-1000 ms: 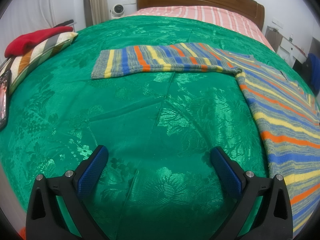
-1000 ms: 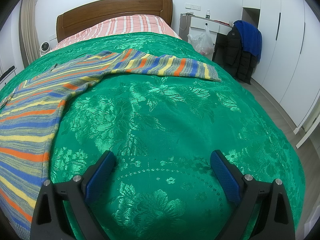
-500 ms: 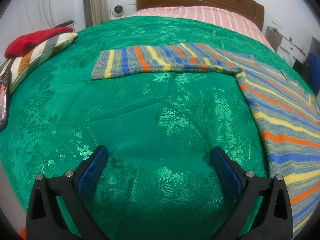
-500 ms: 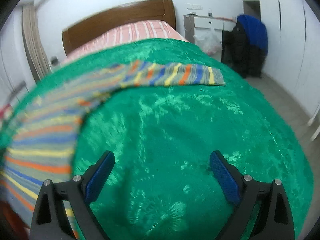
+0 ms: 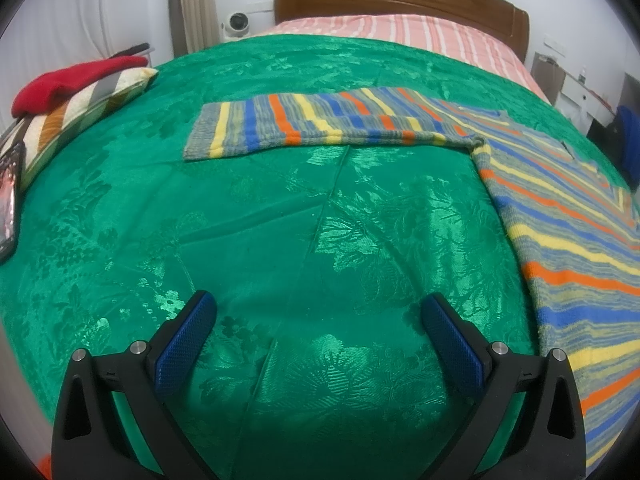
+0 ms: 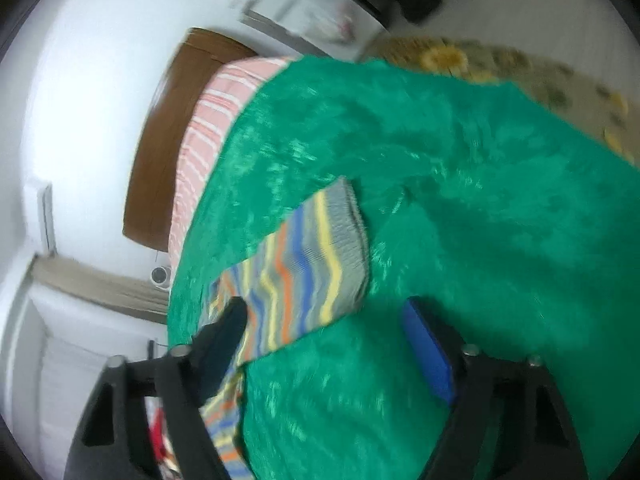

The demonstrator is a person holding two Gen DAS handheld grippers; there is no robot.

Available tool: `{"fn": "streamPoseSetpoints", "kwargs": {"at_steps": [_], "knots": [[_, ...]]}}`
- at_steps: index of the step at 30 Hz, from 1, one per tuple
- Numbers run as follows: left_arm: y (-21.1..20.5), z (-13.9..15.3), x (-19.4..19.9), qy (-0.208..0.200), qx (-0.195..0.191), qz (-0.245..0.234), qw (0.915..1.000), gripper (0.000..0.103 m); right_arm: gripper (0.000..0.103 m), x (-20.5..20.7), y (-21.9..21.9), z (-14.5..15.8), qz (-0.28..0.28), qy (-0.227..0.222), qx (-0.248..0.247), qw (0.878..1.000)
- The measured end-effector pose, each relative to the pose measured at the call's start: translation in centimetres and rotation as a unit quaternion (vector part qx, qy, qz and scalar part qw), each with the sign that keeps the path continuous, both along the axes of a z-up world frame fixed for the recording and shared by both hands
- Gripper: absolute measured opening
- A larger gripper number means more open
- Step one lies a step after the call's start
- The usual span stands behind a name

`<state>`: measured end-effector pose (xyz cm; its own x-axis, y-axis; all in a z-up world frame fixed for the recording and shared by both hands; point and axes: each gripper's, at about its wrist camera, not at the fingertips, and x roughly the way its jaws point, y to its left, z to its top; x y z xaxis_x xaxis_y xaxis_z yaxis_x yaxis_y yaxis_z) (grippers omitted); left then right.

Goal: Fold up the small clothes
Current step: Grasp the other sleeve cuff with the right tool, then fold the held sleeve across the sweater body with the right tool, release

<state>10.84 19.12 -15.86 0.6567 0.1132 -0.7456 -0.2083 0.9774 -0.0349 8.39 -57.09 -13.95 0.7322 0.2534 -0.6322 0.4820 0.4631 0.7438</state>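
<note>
The striped sweater [image 5: 560, 216] is lying spread flat on the green bedspread [image 5: 280, 240], its body off to the right of the left gripper [image 5: 318, 330] and one sleeve [image 5: 320, 124] stretching straight out well ahead of that gripper's fingers. No fold is showing anywhere on it, so the folding is looking barely begun: both sleeves and the body are waiting to be turned in. The left gripper is hovering over bare bedspread with its fingers spread wide and nothing between them. The right gripper [image 6: 324, 312] is sitting rolled over in a blurred view, its jaws having just been narrowing though a clear gap is remaining; the cuff end of the other sleeve [image 6: 320, 256] is lying just ahead of and between its fingers, nearer the left one, and the pads are not pressing on it. Judging from this, the first sleeve pickup is being lined up.
</note>
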Motion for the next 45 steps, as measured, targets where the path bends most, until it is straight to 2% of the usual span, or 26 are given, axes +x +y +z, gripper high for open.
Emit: {"fn": "streamPoseSetpoints", "kwargs": {"at_steps": [3,9,10,11,12,13,14,16,17,19,22,25,28,31,34,36,38,39,41,43,45], "knots": [[0.1,0.0,0.1,-0.002,0.002,0.001,1.0000,0.103,0.072,1.6,-0.9,-0.6,0.013,0.003,0.023,1.000],[-0.2,-0.2,0.2,-0.004,0.009,0.003,0.9999,0.103,0.064,3.9,-1.4,-2.1,0.031,0.012,0.015,0.999],[-0.1,-0.2,0.2,-0.004,0.010,0.004,0.9999,0.103,0.057,4.0,-1.1,-2.1,0.032,0.013,0.008,0.999],[-0.1,-0.2,0.3,-0.005,0.010,0.004,0.9999,0.103,0.044,4.0,-0.9,-2.1,0.036,0.013,0.000,0.999],[-0.2,-0.2,0.2,-0.005,0.011,0.005,0.9999,0.103,0.029,4.1,-0.9,-2.1,0.039,0.023,-0.014,0.999],[-0.2,-0.2,0.3,-0.005,0.012,0.005,0.9999,0.103,0.001,4.3,-0.8,-2.0,0.039,0.037,-0.029,0.998],[-0.4,-0.2,0.1,-0.006,0.012,0.005,0.9999,0.103,0.002,4.1,-0.7,-1.8,0.035,0.048,-0.047,0.997],[-0.4,-0.2,0.1,-0.006,0.012,0.005,0.9999,0.103,0.001,4.1,0.0,-0.5,0.028,0.089,-0.135,0.986],[-0.4,-0.2,0.1,-0.006,0.013,0.006,0.9999,0.103,0.001,4.2,0.4,-0.3,0.030,0.105,-0.163,0.981],[-0.5,-0.2,0.0,-0.007,0.013,0.006,0.9999,0.103,0.001,4.5,1.0,-0.1,0.029,0.118,-0.180,0.976],[-0.5,-0.2,0.0,-0.008,0.012,0.006,0.9999,0.103,0.001,5.0,2.0,1.6,0.034,0.100,-0.206,0.973],[-0.6,-0.3,0.0,-0.009,0.012,0.007,0.9999,0.103,0.001,6.4,5.1,5.7,0.063,0.036,-0.236,0.969],[-0.6,-0.3,0.0,-0.009,0.011,0.007,0.9999,0.103,0.002,8.4,10.0,10.9,0.121,-0.038,-0.250,0.960],[-0.5,-0.2,-0.1,-0.010,0.009,0.006,0.9999,0.103,0.002,11.6,17.6,15.4,0.202,-0.099,-0.250,0.942],[-0.5,-0.2,-0.1,-0.010,0.007,0.005,0.9999,0.103,0.002,14.9,24.7,16.8,0.265,-0.130,-0.230,0.927],[-0.4,-0.2,-0.2,-0.011,0.005,0.004,0.9999,0.103,0.002,17.1,29.4,16.3,0.301,-0.141,-0.225,0.916],[-0.4,-0.3,-0.1,-0.012,0.005,0.003,0.9999,0.103,0.008,18.8,33.1,15.2,0.338,-0.151,-0.211,0.905],[-0.4,-0.3,-0.1,-0.013,0.004,0.002,0.9999,0.103,0.015,20.2,35.1,13.7,0.363,-0.147,-0.183,0.902],[-0.4,-0.3,-0.1,-0.014,0.004,0.002,0.9999,0.103,0.059,20.9,36.6,11.6,0.376,-0.130,-0.144,0.906],[-0.4,-0.3,-0.2,-0.014,0.004,0.002,0.9999,0.103,0.060,19.9,36.8,9.9,0.363,-0.132,-0.120,0.914],[-0.5,-0.3,-0.2,-0.014,0.004,0.002,0.9999,0.103,0.060,19.0,35.9,8.7,0.358,-0.119,-0.119,0.918]]}}
